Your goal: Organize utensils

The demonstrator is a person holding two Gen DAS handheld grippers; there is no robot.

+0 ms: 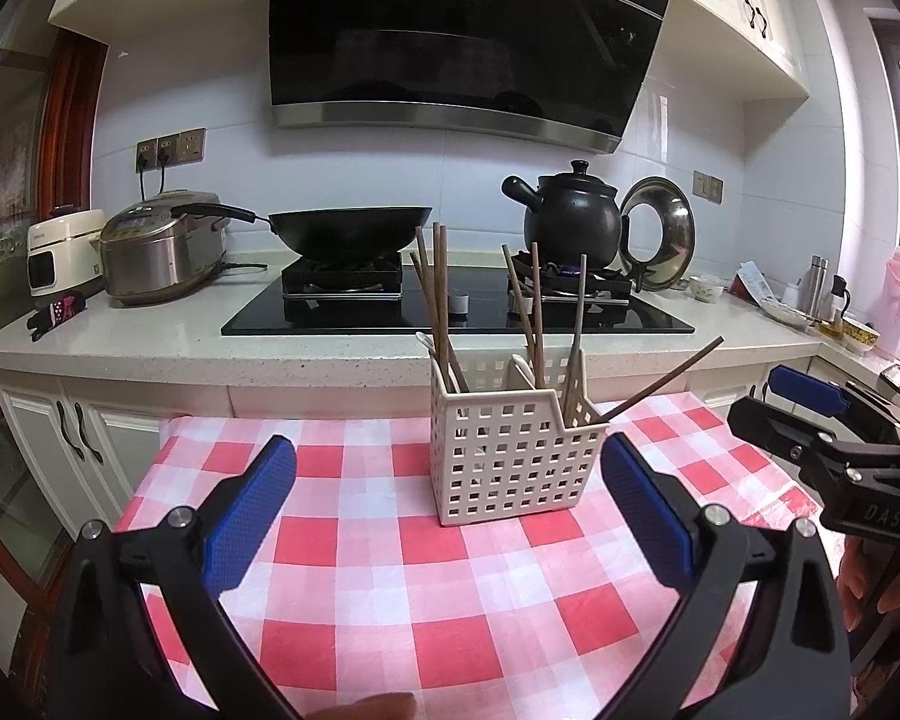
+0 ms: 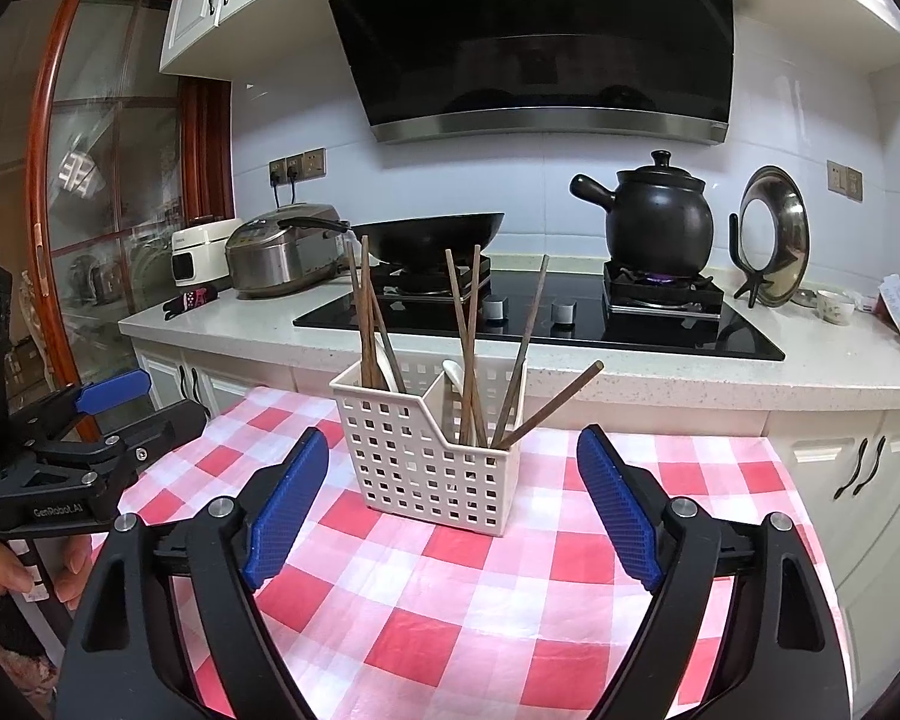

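Note:
A white perforated utensil caddy point(image 1: 510, 456) point(image 2: 429, 465) stands on the red-and-white checked tablecloth point(image 1: 390, 570) point(image 2: 480, 618). Several brown chopsticks point(image 1: 435, 288) point(image 2: 465, 336) and white spoons point(image 2: 453, 372) stick up from its compartments; one chopstick point(image 1: 666, 375) point(image 2: 555, 402) leans out low to the right. My left gripper point(image 1: 447, 480) is open, nothing between its blue pads, a little short of the caddy. My right gripper point(image 2: 453, 468) is also open and empty, its pads either side of the caddy's near face but apart from it. Each gripper shows in the other's view, at the edge.
Behind the table runs a pale counter point(image 1: 150, 348) with a black hob point(image 2: 540, 324), a wok point(image 1: 348, 231), a black clay pot point(image 2: 657, 219) over a lit burner, a rice cooker point(image 1: 162, 246), a pot lid point(image 2: 774, 240) and cups at the right. A person's hand point(image 2: 6, 564) holds the left gripper's handle.

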